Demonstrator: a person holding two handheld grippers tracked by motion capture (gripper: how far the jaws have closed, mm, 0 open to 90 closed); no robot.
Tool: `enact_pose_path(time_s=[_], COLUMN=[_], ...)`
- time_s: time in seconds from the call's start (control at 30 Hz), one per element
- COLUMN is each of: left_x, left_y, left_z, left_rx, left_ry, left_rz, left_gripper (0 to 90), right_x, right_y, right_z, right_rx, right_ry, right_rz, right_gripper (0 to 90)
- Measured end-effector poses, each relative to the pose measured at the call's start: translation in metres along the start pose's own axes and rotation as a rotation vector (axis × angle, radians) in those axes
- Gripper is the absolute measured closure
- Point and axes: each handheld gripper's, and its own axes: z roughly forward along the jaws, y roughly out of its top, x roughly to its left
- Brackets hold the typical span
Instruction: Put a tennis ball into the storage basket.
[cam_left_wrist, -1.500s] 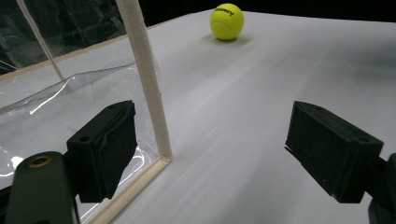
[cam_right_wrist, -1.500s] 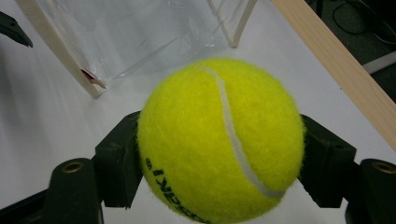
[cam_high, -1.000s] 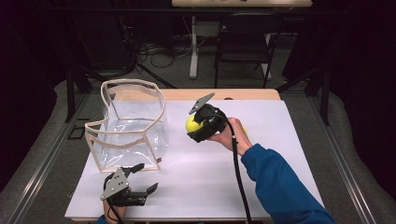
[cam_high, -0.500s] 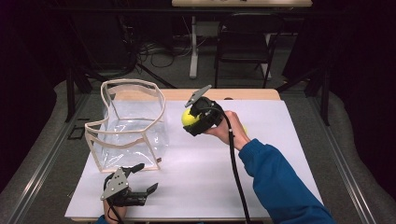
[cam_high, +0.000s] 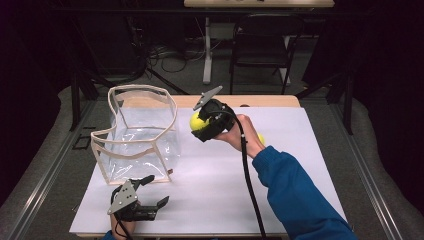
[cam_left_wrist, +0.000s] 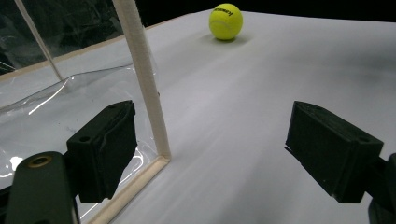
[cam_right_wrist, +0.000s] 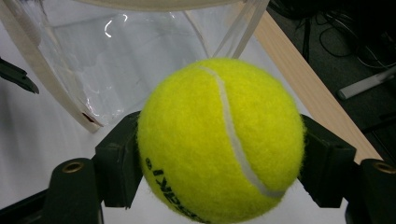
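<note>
Right now my right gripper (cam_high: 198, 125) sits just above the centre of the high view, its jaws clamped on a tennis ball (cam_high: 197, 121) held off the table (cam_high: 300, 150). In the right gripper view that ball (cam_right_wrist: 219, 140) takes up the middle of the frame, pinched between both black pads, with the clear bag (cam_right_wrist: 130, 60) across the upper left behind it. In the high view the bag (cam_high: 137, 132) stands left of centre, cream-trimmed, its mouth facing up, just left of the ball.

My left gripper (cam_high: 150, 192) rests low at the bottom left of the high view, near the bag's front corner, jaws spread wide with nothing between them. In its own view, a second ball (cam_left_wrist: 226, 21) lies on the table at the top centre, well apart from the pads.
</note>
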Motion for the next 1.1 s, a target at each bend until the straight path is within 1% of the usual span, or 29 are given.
enact_pose_path(time_s=[0.23,0.5,0.67,0.77,0.8,1.0,1.1], left_x=[-0.001,0.0,0.0,0.0,0.0,-0.001,0.0], left_y=[0.0,0.0,0.0,0.0,0.0,0.0,0.0], left_z=[0.0,0.0,0.0,0.001,0.001,0.001,0.001], left_rx=[-0.003,-0.002,-0.002,-0.003,-0.003,-0.002,-0.003], left_ry=[0.002,0.001,0.002,0.003,0.003,0.003,-0.002], left_rz=[0.002,0.001,0.001,0.0,0.0,0.0,0.0], left_gripper=[15.8,15.8,15.8,15.8,15.8,15.8,15.8], right_x=[0.0,-0.002,-0.003,-0.002,-0.001,-0.001,0.0], right_y=[0.006,0.012,0.015,0.016,0.022,0.022,0.027], right_z=[0.0,-0.004,-0.007,-0.007,-0.008,-0.008,-0.011], right_rx=[-0.009,-0.025,-0.022,-0.026,-0.034,-0.034,-0.044], right_ry=[-0.003,-0.004,-0.007,-0.006,-0.007,-0.007,-0.008], right_rz=[0.001,0.009,0.002,0.003,-0.009,-0.009,-0.013], right_gripper=[26.1,26.1,26.1,26.1,26.1,26.1,26.1])
